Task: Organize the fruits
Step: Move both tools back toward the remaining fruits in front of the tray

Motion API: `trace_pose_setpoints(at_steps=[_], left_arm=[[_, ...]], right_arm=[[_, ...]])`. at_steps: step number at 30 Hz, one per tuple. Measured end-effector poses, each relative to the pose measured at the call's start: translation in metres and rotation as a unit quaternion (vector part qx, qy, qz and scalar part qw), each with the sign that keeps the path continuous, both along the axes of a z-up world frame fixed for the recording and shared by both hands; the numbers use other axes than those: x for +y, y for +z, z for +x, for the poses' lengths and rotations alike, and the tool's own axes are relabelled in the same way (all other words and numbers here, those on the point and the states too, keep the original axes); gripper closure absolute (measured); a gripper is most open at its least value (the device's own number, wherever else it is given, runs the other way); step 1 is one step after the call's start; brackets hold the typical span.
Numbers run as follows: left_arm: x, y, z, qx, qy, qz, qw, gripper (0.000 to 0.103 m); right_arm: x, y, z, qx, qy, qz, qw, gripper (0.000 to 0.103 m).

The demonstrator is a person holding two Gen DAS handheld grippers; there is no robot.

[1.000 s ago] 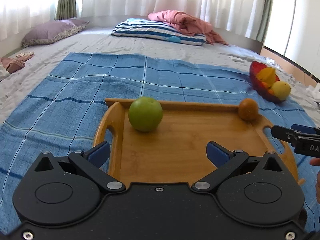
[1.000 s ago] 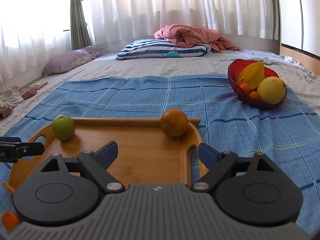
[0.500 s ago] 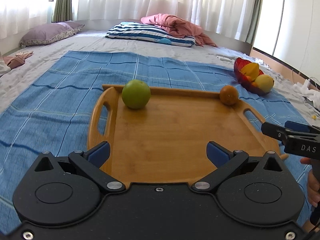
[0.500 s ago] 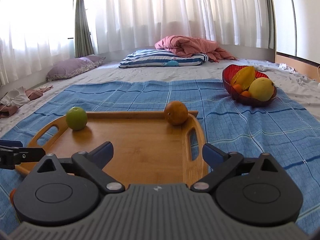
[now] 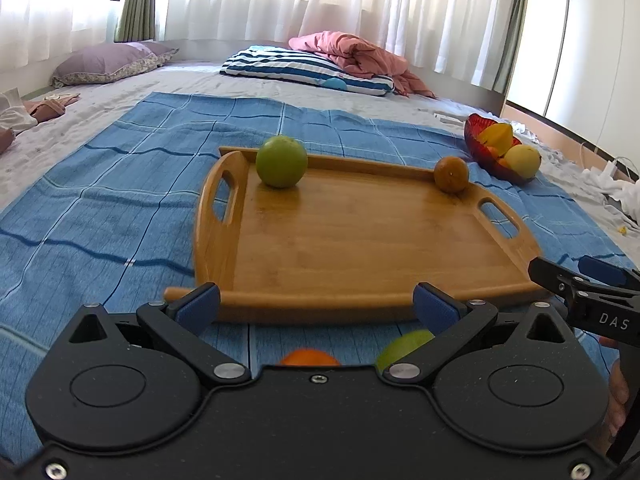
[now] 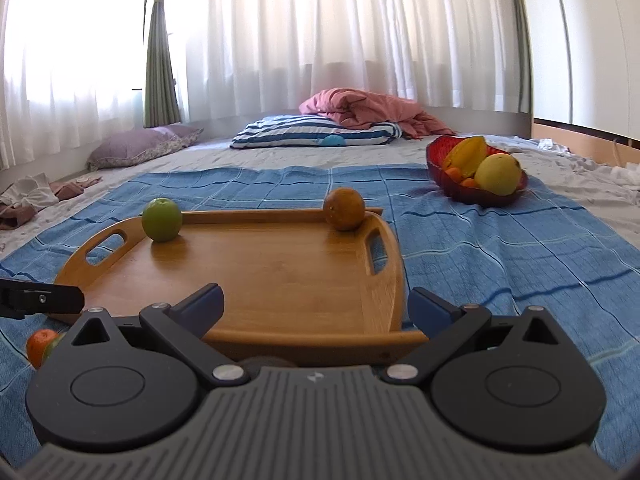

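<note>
A wooden tray point(image 5: 360, 248) lies on a blue checked cloth point(image 5: 100, 216); it also shows in the right wrist view point(image 6: 280, 276). A green fruit point(image 5: 281, 161) point(image 6: 161, 219) sits at its far left corner and an orange point(image 5: 451, 174) point(image 6: 344, 214) at its far right corner. My left gripper point(image 5: 316, 306) is open and empty just in front of the tray's near edge. A small orange fruit point(image 5: 308, 358) and a green fruit point(image 5: 402, 348) lie on the cloth under it. My right gripper point(image 6: 316, 304) is open and empty at the tray's near right.
A red bowl point(image 6: 468, 194) with a yellow fruit, a starfruit and small oranges stands on the cloth at the far right point(image 5: 486, 158). A striped pillow point(image 6: 316, 136), a pink blanket point(image 6: 372, 114) and a purple pillow point(image 5: 108, 66) lie at the back of the bed.
Both grippers have drawn back from the tray and risen a little. The tray's near edge and two loose fruits on the cloth have come into view. The fruits on the tray have not moved.
</note>
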State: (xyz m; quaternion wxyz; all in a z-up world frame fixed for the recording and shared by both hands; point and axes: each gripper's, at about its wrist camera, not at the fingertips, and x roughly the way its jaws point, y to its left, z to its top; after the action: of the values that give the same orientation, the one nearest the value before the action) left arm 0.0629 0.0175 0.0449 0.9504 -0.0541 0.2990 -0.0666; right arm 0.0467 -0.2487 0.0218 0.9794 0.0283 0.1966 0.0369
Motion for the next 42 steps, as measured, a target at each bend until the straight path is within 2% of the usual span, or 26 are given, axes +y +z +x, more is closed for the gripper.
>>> trace_pose_setpoints(at_steps=[5, 12, 25, 29, 34, 37, 42], left_arm=[[-0.001, -0.002, -0.017, -0.007, -0.005, 0.012, 0.9999, 0.000], [0.002, -0.003, -0.035, -0.011, -0.010, 0.001, 0.9999, 0.000], [-0.001, -0.007, -0.051, -0.010, -0.020, 0.002, 0.9997, 0.001], [-0.004, -0.005, -0.056, -0.009, -0.034, 0.004, 0.9994, 0.011], [-0.015, 0.000, -0.066, -0.020, -0.046, 0.025, 0.9984, 0.016], [-0.024, 0.001, -0.069, -0.021, -0.060, 0.037, 0.9973, 0.025], [-0.032, 0.000, -0.070, -0.016, -0.075, 0.034, 0.9965, 0.030]], right_arm=[[-0.001, -0.006, -0.017, -0.014, -0.022, 0.001, 1.000, 0.000], [0.003, -0.011, -0.033, -0.016, -0.030, -0.016, 0.999, 0.000], [0.000, -0.015, -0.046, -0.017, -0.039, 0.016, 0.999, 0.000], [-0.001, -0.015, -0.048, -0.016, -0.037, 0.025, 0.999, 0.000], [0.003, -0.018, -0.050, -0.012, -0.031, 0.018, 0.999, 0.000], [0.006, -0.019, -0.052, -0.006, -0.022, 0.015, 1.000, 0.000], [0.010, -0.019, -0.055, -0.003, -0.012, 0.015, 1.000, 0.001]])
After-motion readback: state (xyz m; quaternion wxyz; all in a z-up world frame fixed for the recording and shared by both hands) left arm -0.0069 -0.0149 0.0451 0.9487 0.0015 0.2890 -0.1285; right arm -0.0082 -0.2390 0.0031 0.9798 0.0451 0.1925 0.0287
